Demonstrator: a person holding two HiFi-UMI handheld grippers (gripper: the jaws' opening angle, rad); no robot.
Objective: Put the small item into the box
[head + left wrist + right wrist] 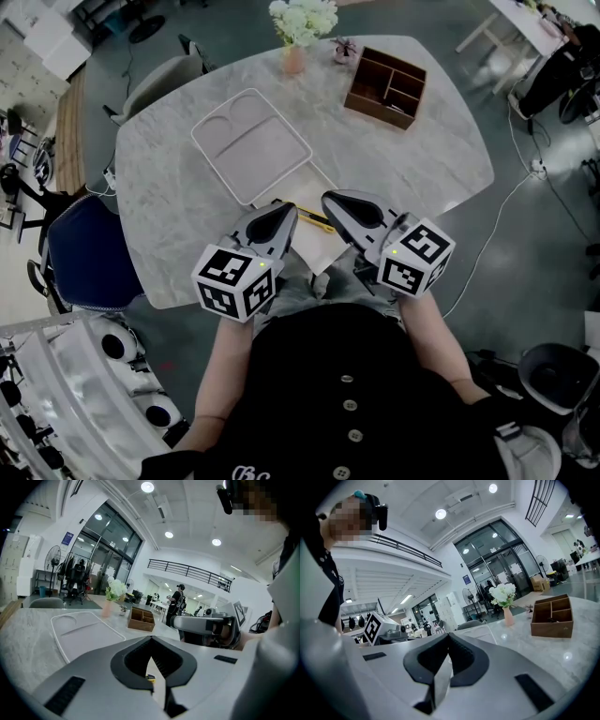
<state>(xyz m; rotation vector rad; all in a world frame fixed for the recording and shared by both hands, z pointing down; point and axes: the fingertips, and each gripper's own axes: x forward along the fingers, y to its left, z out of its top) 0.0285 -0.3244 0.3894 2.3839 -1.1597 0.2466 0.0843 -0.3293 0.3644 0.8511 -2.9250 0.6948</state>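
Head view: a grey-white marble table (412, 159) with the person seated at its 6 o'clock edge.

Left gripper (287, 210) and right gripper (331, 200) hover side by side over that near edge, noses pointing to 12 o'clock.

Left gripper (151, 638) tongs are narrow: tips meet, nothing is pinched, and only the bowed hollow behind the tips stays clear. Right gripper (449, 634) is the same, tips together and empty.

Small yellow-and-black item (318, 221) lies flat on a white paper sheet (320, 247) at the table's 6 o'clock edge, between the two gripper noses, touching neither as far as the head view shows. In the left gripper view a bit of the yellow item (150, 677) peeks through the gap below the jaw tips.

Brown wooden box with open compartments (386, 86) sits at 1 o'clock on the table, well apart from the item. It also shows in both gripper views (141, 619) (552, 616).

White rectangular divided tray (251, 142) lies at about 11 o'clock from the item, tilted diagonally.

Pink vase of white flowers (296, 37) stands at the 12 o'clock edge, with a small pinkish object (344, 49) just beside it, too small to identify.
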